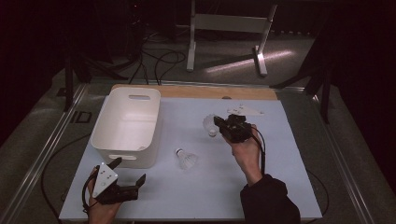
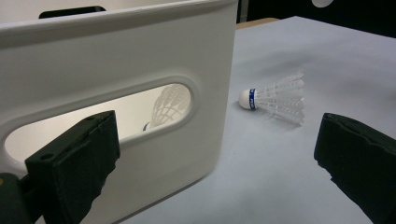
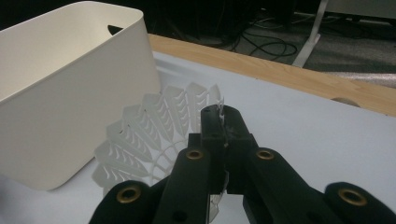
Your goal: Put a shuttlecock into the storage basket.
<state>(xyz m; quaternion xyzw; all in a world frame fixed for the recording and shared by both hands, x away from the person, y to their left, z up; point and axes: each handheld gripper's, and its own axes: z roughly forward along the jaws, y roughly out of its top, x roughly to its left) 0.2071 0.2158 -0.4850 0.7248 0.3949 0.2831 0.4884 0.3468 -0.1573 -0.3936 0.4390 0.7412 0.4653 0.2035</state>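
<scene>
Your right gripper (image 3: pixel 223 140) is pinching the feather skirt of a white shuttlecock (image 3: pixel 154 135) just beside the white bin (image 1: pixel 126 126). Your left gripper (image 1: pixel 122 179) sits wide open, nothing in it (second shuttlecock (image 1: pixel 186 158) lies between them).

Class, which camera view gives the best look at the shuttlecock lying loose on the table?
The left gripper view: the loose shuttlecock lies on its side, with its white cork, blue band and skirt sharp. The high view shows it small, near the white bin. The right gripper view offers a different, gripped shuttlecock.
</scene>
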